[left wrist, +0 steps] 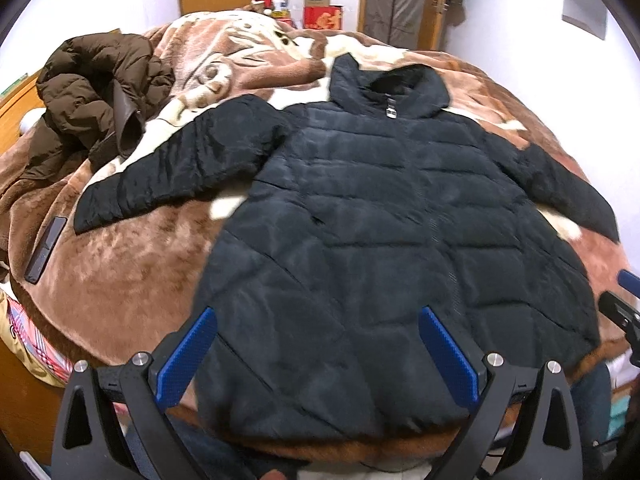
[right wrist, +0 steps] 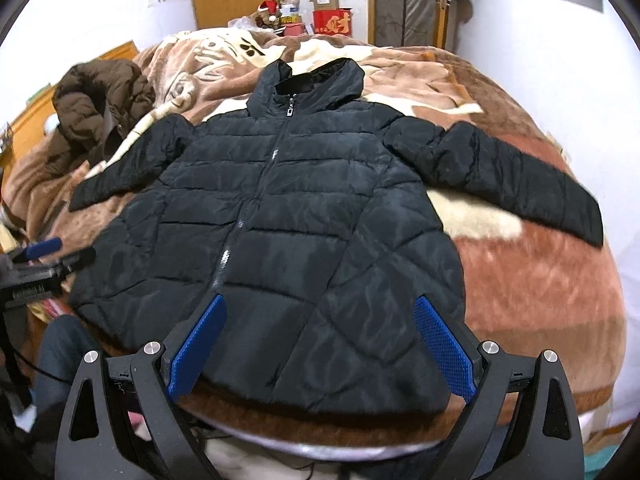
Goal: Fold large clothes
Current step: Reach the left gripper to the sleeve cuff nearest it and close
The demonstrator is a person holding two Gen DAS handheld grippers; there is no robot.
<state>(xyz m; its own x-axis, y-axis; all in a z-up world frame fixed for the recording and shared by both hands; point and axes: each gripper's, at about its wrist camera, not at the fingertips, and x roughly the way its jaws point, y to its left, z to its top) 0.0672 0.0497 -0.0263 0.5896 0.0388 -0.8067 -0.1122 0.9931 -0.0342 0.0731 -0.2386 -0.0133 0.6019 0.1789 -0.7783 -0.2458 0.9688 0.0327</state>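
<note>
A black quilted hooded jacket (left wrist: 360, 220) lies flat and zipped, front up, on the bed, with both sleeves spread outward; it also shows in the right wrist view (right wrist: 288, 220). My left gripper (left wrist: 316, 320) is open and empty above the jacket's left hem area. My right gripper (right wrist: 320, 312) is open and empty above the jacket's right hem area. The left gripper also shows at the left edge of the right wrist view (right wrist: 60, 254), and the right gripper at the right edge of the left wrist view (left wrist: 622, 296).
A brown plush blanket (left wrist: 128, 264) covers the bed. A crumpled brown jacket (left wrist: 96, 92) lies at the far left. A dark remote (left wrist: 46, 250) lies on the blanket's left side. Boxes (right wrist: 332, 20) and a wooden door (right wrist: 408, 4) stand beyond the bed.
</note>
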